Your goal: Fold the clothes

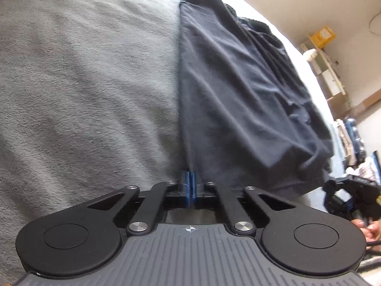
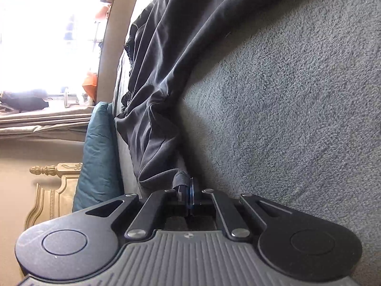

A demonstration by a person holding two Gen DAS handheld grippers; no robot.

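Left gripper (image 1: 190,178) angled downward, blue pads (image 1: 193,186) pressed together with a dark fabric edge pinched at the tips, right gripper (image 2: 188,186) rolled sideways, jaws closed on a small fold of fabric, fingers of a hand (image 1: 371,230) low beside the left gripper's right-hand side

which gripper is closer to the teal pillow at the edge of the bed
Right. The right gripper, shut on the dark garment, sits just beside the teal pillow. The left gripper pinches the garment's other edge; no pillow shows in its view.
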